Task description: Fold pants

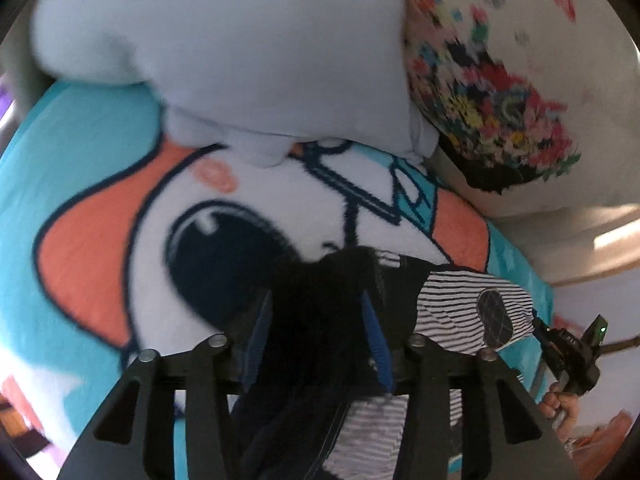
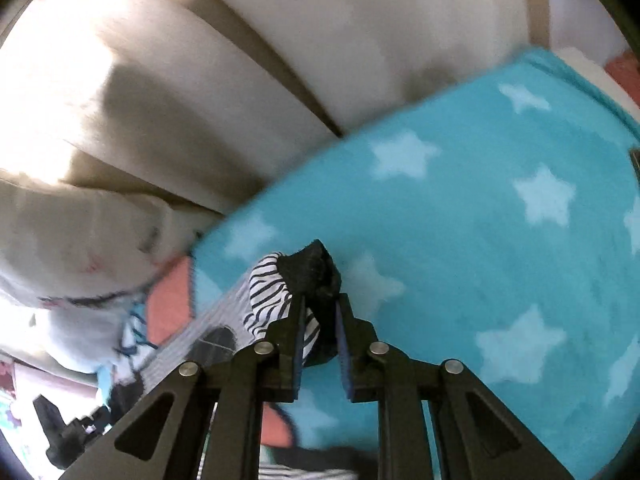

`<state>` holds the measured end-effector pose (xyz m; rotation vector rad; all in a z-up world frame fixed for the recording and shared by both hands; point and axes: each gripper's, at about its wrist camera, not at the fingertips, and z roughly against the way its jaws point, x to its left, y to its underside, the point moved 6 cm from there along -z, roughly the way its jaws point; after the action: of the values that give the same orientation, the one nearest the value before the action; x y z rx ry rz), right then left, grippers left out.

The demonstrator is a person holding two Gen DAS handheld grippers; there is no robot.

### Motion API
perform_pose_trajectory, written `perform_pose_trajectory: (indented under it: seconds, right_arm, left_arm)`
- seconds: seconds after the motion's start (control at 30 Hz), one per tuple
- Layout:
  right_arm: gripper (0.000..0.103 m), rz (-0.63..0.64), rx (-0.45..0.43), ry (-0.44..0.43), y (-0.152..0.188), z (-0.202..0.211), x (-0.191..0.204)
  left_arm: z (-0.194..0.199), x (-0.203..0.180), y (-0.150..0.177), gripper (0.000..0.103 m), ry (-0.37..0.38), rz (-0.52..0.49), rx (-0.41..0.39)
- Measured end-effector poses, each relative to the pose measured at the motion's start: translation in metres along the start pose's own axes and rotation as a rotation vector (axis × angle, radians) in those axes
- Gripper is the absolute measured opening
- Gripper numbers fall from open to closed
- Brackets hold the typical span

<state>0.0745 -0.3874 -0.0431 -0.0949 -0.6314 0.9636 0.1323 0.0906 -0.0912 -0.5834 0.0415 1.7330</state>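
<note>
Pants (image 1: 460, 312), striped black-and-white cotton with a black waistband, hang pinched at two points so the cloth spans between both hands for a fold. The left tool (image 1: 316, 320) stands partly wide with the black band bunched between its blue pads (image 1: 376, 344); whether those pads press I cannot tell. The right tool (image 2: 320, 312) is narrow, clamped on a dark corner of the same garment. Below the pants lies a fluffy turquoise cartoon blanket (image 1: 80, 128) on a bed; beyond the pants from the left tool sit a pale blue pillow (image 1: 224, 48) and a floral cushion (image 1: 480, 92).
</note>
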Motion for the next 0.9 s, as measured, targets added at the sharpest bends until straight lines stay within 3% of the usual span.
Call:
perform_pose_trajectory:
  seconds: [0.1, 0.13, 0.17, 0.2, 0.23, 0.3, 0.4, 0.47, 0.63, 0.8, 0.9]
  right_arm:
    - [0.019, -0.029, -0.009, 0.045, 0.007, 0.002, -0.017]
    - [0.019, -0.035, -0.01, 0.055, 0.015, 0.003, -0.024]
    - [0.019, -0.041, -0.011, 0.058, 0.022, 0.006, -0.031]
    - [0.019, -0.044, -0.013, 0.064, 0.024, 0.009, -0.033]
    - [0.02, -0.043, -0.016, 0.071, 0.024, 0.013, -0.038]
    - [0.026, -0.036, -0.024, 0.08, 0.022, 0.018, -0.039]
    - [0.033, -0.016, -0.041, 0.085, 0.017, 0.016, -0.04]
    - [0.039, 0.007, -0.052, 0.089, 0.016, 0.015, -0.034]
    - [0.049, 0.173, -0.064, 0.104, 0.011, 0.016, 0.004]
    - [0.058, 0.459, -0.015, 0.133, 0.012, -0.009, 0.061]
    - [0.063, 0.664, 0.009, 0.171, 0.018, -0.033, 0.098]
  left_arm:
    - [-0.02, -0.014, -0.004, 0.054, -0.1, -0.09, 0.034]
    - [-0.027, -0.018, -0.004, 0.05, -0.149, -0.133, 0.051]
    - [-0.032, -0.02, -0.004, 0.039, -0.209, -0.179, 0.057]
    - [-0.038, -0.021, -0.005, 0.017, -0.303, -0.241, 0.057]
    - [-0.041, -0.02, -0.007, 0.016, -0.35, -0.27, 0.054]
    - [-0.044, -0.015, -0.015, 0.017, -0.366, -0.265, 0.047]
    - [-0.041, -0.006, -0.026, 0.022, -0.331, -0.207, 0.045]
    - [-0.032, -0.001, -0.031, 0.024, -0.243, -0.163, 0.031]
    - [-0.004, 0.026, -0.037, 0.025, -0.119, -0.032, 0.014]
    - [0.006, -0.016, -0.033, 0.043, -0.075, -0.238, 0.003]
    - [-0.014, -0.047, -0.028, 0.043, -0.055, -0.328, 0.046]
